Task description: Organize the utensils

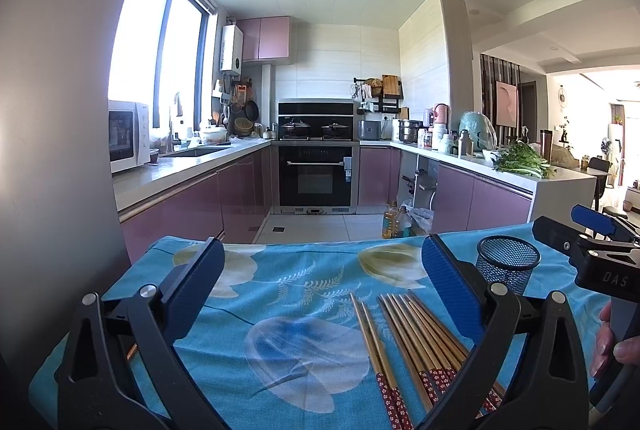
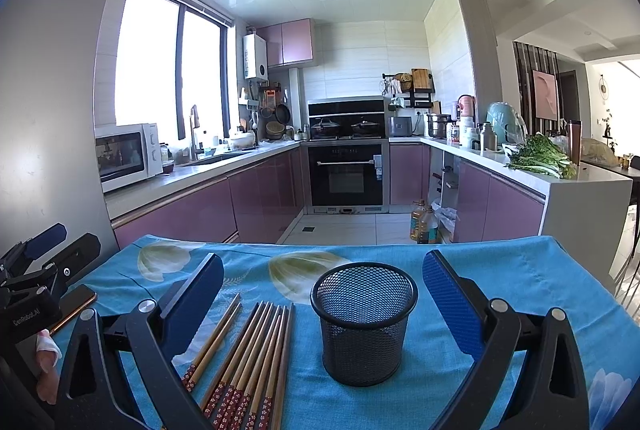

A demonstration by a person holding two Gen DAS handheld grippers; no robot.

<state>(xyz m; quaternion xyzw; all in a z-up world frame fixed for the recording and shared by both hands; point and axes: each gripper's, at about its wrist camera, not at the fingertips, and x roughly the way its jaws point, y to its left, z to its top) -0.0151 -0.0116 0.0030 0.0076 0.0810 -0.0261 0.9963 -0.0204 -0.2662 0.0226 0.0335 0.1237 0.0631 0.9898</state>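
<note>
Several wooden chopsticks [image 1: 416, 342] with red patterned ends lie side by side on the blue floral tablecloth [image 1: 280, 294]; they also show in the right wrist view [image 2: 252, 354]. A black mesh cup [image 2: 364, 322] stands upright and empty to their right; it also shows in the left wrist view [image 1: 507, 264]. My left gripper [image 1: 324, 294] is open and empty, above the cloth, with the chopsticks by its right finger. My right gripper [image 2: 324, 298] is open and empty, with the cup between its fingers and the chopsticks by its left finger.
A phone [image 2: 76, 304] lies on the cloth at the left edge, by the left gripper's body [image 2: 36, 282]. The right gripper's body [image 1: 592, 254] sits beyond the cup. Past the table's far edge are the kitchen floor, oil bottles [image 2: 422, 222] and purple cabinets.
</note>
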